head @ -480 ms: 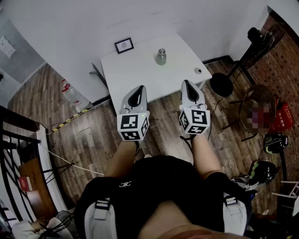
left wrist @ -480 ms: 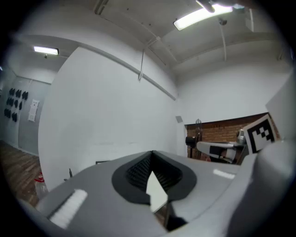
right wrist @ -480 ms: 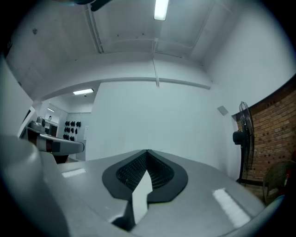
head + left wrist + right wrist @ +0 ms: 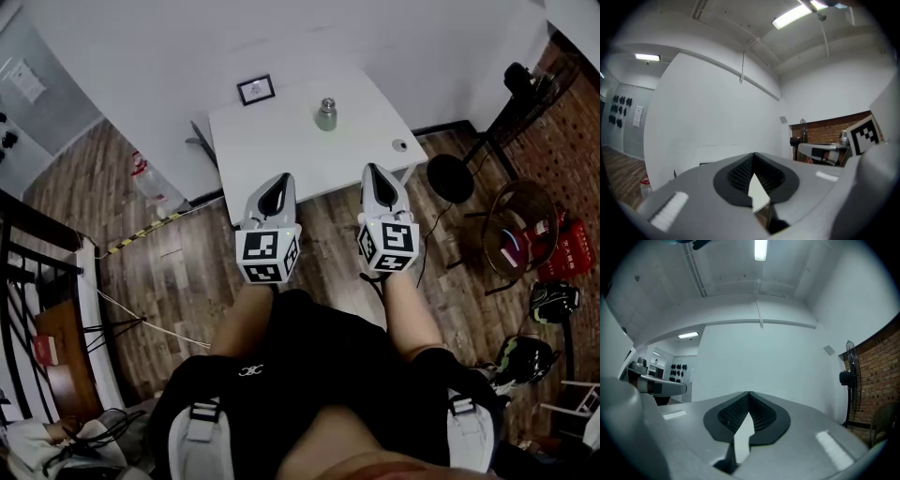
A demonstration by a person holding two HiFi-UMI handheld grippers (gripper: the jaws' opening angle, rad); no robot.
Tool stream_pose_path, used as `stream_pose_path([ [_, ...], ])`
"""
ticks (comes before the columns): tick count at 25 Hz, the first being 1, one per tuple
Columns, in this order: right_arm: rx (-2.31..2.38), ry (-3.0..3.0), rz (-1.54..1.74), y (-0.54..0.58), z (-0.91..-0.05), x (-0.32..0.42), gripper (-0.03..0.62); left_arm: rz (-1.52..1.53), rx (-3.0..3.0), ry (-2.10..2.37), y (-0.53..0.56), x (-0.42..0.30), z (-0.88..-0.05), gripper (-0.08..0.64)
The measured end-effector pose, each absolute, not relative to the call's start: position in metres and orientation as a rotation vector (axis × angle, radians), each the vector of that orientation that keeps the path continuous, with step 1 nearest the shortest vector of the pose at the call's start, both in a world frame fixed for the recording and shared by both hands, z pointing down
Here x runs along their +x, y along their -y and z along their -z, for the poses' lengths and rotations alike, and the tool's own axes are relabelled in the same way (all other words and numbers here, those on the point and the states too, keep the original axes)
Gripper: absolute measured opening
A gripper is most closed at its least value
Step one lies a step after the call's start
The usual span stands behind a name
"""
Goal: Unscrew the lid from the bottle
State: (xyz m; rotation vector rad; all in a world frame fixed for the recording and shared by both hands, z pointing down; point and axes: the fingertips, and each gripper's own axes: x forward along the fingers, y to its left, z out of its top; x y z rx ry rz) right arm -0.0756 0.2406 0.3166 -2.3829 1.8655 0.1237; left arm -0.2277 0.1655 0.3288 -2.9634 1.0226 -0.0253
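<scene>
Bottle stands capped on the white table; left gripper and right gripper both closed, empty

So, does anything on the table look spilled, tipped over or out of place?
Nothing stands out. The bottle stands upright on the table with its lid on and no spill around it. The left gripper and right gripper are shut and empty.

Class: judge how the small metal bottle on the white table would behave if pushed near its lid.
The bottle looks metallic, so probably rigid and rather slippery. It stands upright on the smooth table; a high push may tip it.
</scene>
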Motion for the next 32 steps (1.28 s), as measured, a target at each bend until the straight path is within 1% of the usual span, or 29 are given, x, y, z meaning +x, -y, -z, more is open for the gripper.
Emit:
stream_pose_path([
  [9,-2.391,-1.856,-0.094,-0.252,-0.330,-0.060,-0.002,0.056,-2.990,-1.010,-0.175,-0.211,-0.341,0.054],
  [17,-2.381,-1.843,-0.065,-0.233,-0.340,-0.045,-0.002,0.100,-2.994,-0.960,-0.157,-0.187,-0.358,0.054],
  [24,-2.408,-1.837,-0.064,-0.195,-0.353,-0.018,-0.002,0.087,-3.001,-0.945,-0.121,-0.159,-0.366,0.054],
  [32,-2.429,-1.856,-0.093,-0.129,-0.357,0.026,-0.002,0.065,-3.023,-0.945,-0.054,-0.115,-0.371,0.054],
])
